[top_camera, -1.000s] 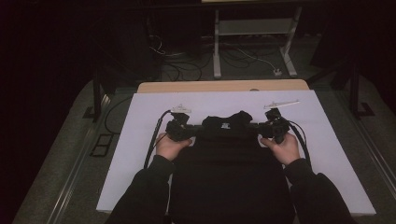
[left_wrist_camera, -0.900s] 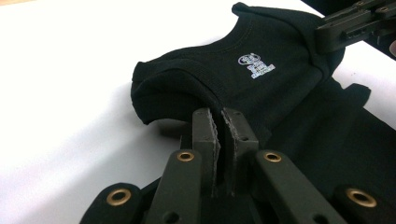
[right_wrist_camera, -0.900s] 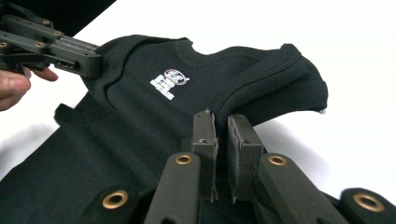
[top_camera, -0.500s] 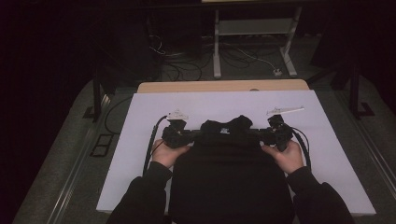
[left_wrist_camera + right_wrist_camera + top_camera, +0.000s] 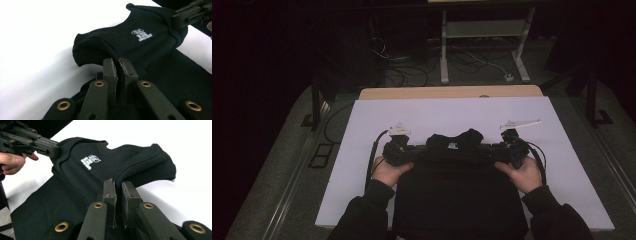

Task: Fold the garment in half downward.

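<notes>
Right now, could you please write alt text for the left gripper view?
The left hand-held gripper is shut on a fold of a black garment bearing a small white logo, on a white table cover. The right hand-held gripper pinches its far edge.

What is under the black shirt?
Under the black shirt lies the white table cover, showing all around it. Both grippers, left gripper and right gripper, pinch a lifted fold of it. The cover directly beneath the cloth is hidden, so anything there cannot be seen.
</notes>
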`<state>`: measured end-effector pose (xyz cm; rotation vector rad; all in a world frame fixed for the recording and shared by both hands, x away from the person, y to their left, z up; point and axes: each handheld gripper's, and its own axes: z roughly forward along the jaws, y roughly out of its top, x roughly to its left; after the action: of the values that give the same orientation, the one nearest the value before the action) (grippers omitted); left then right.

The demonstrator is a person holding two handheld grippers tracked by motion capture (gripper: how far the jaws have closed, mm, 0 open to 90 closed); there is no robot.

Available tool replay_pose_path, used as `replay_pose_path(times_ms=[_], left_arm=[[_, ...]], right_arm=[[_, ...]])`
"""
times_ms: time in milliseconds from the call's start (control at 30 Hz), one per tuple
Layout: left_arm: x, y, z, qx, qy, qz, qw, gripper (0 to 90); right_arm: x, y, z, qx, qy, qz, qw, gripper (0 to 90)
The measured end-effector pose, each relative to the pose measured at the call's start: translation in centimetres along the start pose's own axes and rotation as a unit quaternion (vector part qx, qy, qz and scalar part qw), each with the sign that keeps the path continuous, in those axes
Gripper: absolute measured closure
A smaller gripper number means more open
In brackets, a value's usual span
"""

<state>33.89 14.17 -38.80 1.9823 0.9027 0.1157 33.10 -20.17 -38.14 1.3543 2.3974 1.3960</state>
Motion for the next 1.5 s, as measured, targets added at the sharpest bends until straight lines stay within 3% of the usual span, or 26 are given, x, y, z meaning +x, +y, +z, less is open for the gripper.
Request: replay_pose_path(times_ms=[333,833,1167,1467,1500], left_arm=[[-0.9,-0.5,-0.8,0.007,-0.001,0.003,1.0,82.9],[-2.4,-2.9,-1.7,0.032,-0.009,0.014,0.9993,82.9],[-3.8,-4.3,-1.8,0.061,-0.015,0.026,0.9977,82.7],[-4.9,-5.4,-2.0,0.092,-0.024,0.042,0.9946,82.6],[-5.0,-5.5,-1.9,0.094,-0.025,0.037,0.9946,82.6]], right_arm=[[0.9,-0.9,-0.5,0.009,0.01,-0.006,0.9999,81.3],[1.7,-3.0,-0.6,0.043,0.013,-0.017,0.9988,81.2],[2.5,-4.4,-0.7,0.067,0.02,-0.023,0.9973,81.1],[3.0,-5.4,-1.0,0.086,0.031,-0.029,0.9954,81.0],[3.0,-5.5,-1.0,0.088,0.035,-0.027,0.9951,81.0]])
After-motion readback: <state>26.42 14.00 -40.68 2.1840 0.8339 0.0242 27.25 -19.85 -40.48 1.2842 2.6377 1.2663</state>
